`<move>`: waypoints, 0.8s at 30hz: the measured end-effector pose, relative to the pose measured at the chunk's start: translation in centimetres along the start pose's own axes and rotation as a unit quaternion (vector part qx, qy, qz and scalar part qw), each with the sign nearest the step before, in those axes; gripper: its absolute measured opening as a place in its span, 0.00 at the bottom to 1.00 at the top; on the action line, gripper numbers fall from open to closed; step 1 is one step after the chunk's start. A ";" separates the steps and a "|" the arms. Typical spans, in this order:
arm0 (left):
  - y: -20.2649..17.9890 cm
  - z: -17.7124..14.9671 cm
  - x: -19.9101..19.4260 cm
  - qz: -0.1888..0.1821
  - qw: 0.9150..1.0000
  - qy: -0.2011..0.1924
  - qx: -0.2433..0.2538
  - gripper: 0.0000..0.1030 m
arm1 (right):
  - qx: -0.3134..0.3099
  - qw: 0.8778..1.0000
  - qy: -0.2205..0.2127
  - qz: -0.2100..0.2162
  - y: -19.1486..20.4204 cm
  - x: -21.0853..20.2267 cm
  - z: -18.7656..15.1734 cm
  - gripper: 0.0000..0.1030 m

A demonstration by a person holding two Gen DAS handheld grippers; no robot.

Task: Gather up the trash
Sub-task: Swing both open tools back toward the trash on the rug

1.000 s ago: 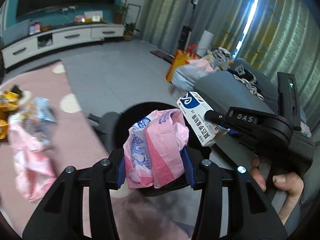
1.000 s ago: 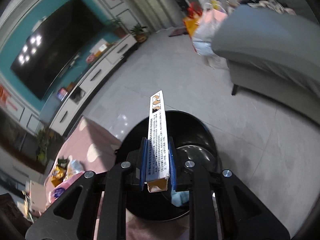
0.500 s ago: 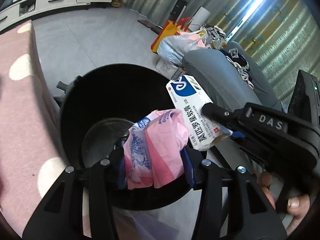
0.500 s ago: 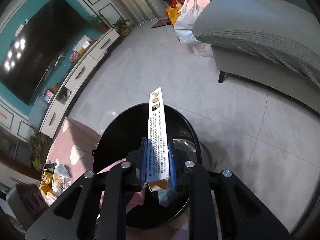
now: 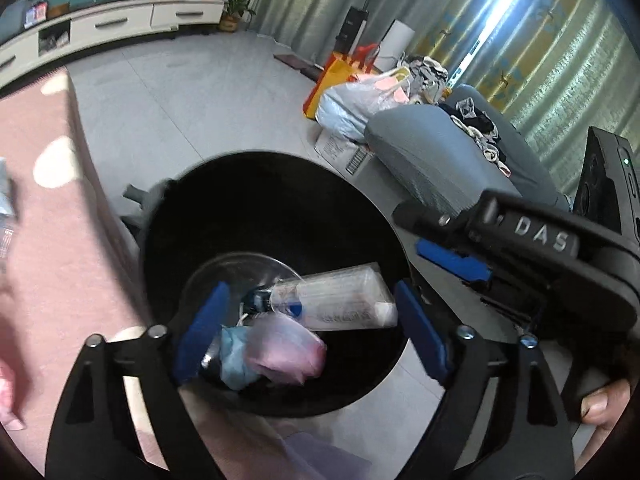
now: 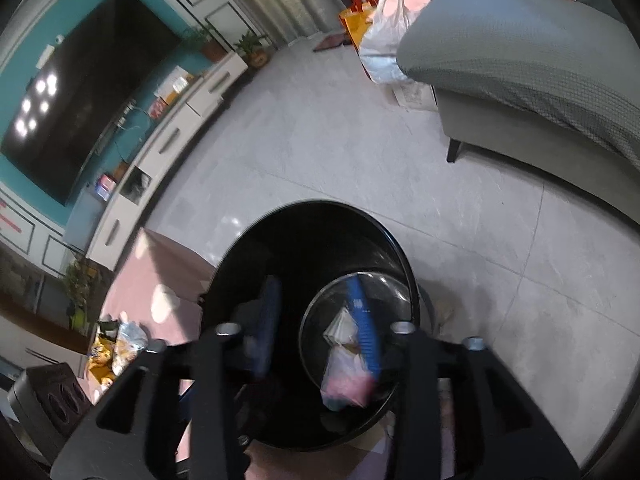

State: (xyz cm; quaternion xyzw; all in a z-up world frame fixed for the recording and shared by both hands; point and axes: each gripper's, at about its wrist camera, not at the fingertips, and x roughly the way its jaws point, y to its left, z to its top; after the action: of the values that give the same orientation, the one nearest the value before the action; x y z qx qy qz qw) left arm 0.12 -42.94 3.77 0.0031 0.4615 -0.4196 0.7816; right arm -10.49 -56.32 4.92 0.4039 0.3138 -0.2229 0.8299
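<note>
A black round trash bin (image 5: 280,184) stands on the floor below both grippers; it also shows in the right wrist view (image 6: 312,224). Inside it lie a pink and blue wrapper (image 5: 280,354) and a white medicine box (image 5: 340,296). In the right wrist view the wrapper (image 6: 346,386) and the box (image 6: 340,328) lie at the bin's bottom, blurred. My left gripper (image 5: 308,332) is open and empty over the bin. My right gripper (image 6: 316,328) is open and empty over the bin; it also shows at the right of the left wrist view (image 5: 452,258).
A pink rug (image 5: 48,240) lies left of the bin, with more snack wrappers (image 6: 116,348) on it. A grey sofa (image 6: 520,80) stands to the right, with plastic bags (image 5: 360,100) beside it. A white TV cabinet (image 5: 100,24) lines the far wall.
Both grippers have opened. The pink wrapper dropped from the left gripper and the white box from the right gripper, both into the bin.
</note>
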 end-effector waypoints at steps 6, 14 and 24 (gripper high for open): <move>2.2 0.1 -5.7 0.020 0.999 -0.047 -0.019 0.91 | -0.018 0.999 -0.014 0.023 1.7 -1.7 -0.3 0.56; 7.3 -0.9 -15.4 0.093 0.986 -0.119 -0.076 0.97 | -0.098 0.993 -0.033 0.054 7.2 -3.7 -1.9 0.67; 17.4 -7.1 -26.2 0.227 0.937 -0.167 -0.206 0.97 | -0.202 0.974 -0.006 0.098 14.8 -3.4 -5.7 0.89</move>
State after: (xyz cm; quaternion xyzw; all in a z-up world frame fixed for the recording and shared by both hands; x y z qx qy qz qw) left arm 0.68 -11.71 12.02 -0.1238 0.3874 -0.1206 0.9056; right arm -5.59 -42.82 12.40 0.2552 0.3058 -0.0747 0.9142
